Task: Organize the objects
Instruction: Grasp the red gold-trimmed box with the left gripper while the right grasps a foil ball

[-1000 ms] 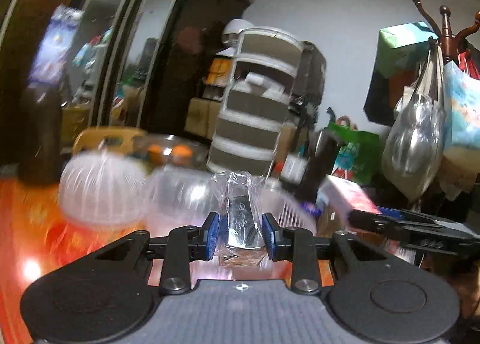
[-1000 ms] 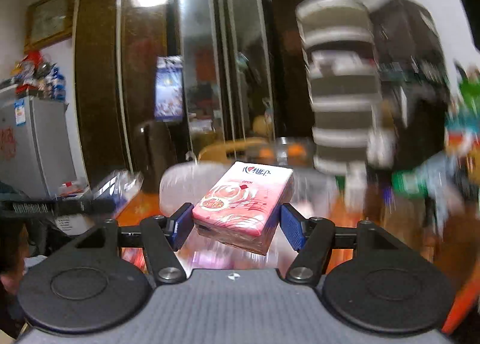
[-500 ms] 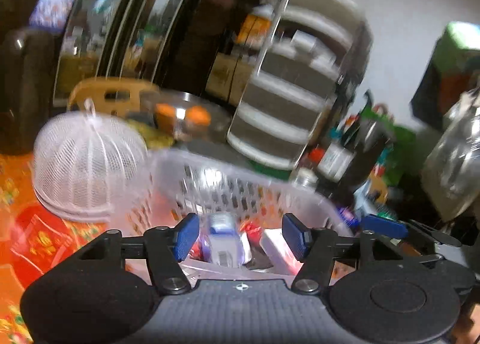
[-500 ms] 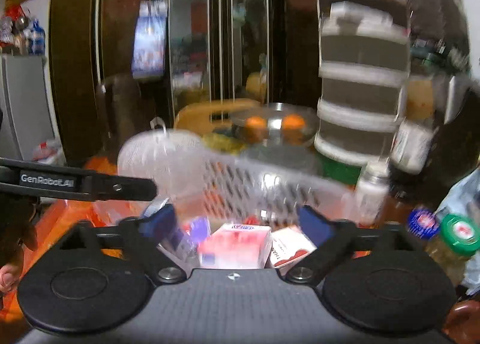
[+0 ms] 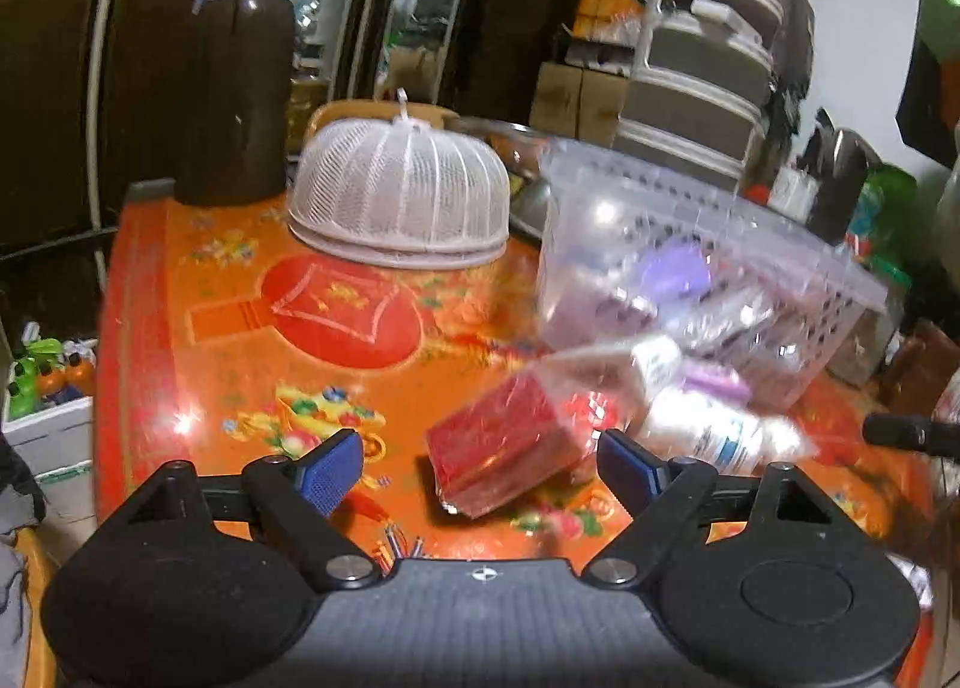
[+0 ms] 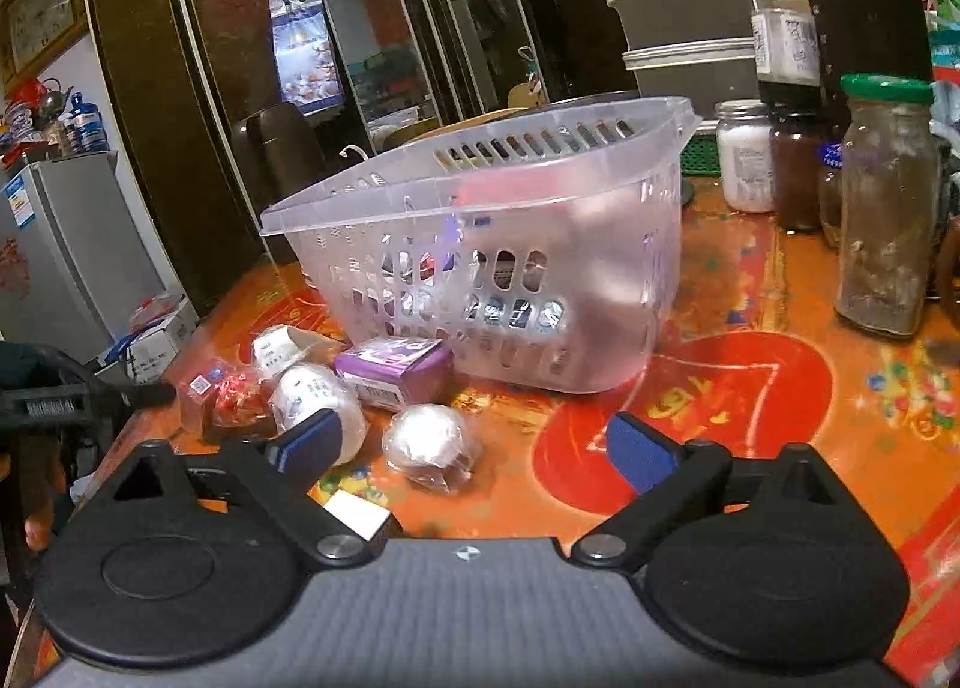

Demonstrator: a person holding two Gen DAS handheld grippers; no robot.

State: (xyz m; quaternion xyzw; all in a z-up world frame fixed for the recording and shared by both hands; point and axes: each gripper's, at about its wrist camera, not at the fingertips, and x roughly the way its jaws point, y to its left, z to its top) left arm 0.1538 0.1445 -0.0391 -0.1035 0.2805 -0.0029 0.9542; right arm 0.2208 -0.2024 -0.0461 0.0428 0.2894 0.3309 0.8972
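Observation:
A clear plastic basket (image 6: 600,244) stands tilted on the orange table; it also shows blurred in the left wrist view (image 5: 720,244). Small wrapped items lie beside it: a purple box (image 6: 393,367), a silver wrapped ball (image 6: 429,445), a white wrapped packet (image 6: 315,397) and a red wrapped item (image 6: 237,400). In the left wrist view a red packet (image 5: 504,442) lies between my open fingers. My left gripper (image 5: 480,469) is open and empty. My right gripper (image 6: 474,445) is open and empty, just short of the silver ball.
A white mesh food cover (image 5: 399,196) and a dark cylinder (image 5: 231,99) stand at the table's far side. Glass jars (image 6: 888,202) stand at the right of the basket. A stack of grey drawers (image 5: 702,81) and dark cabinets are behind.
Both grippers let go of their items over the basket and opened. The basket now stands tilted with several items lying on the table beside it, and both grippers have drawn back low.

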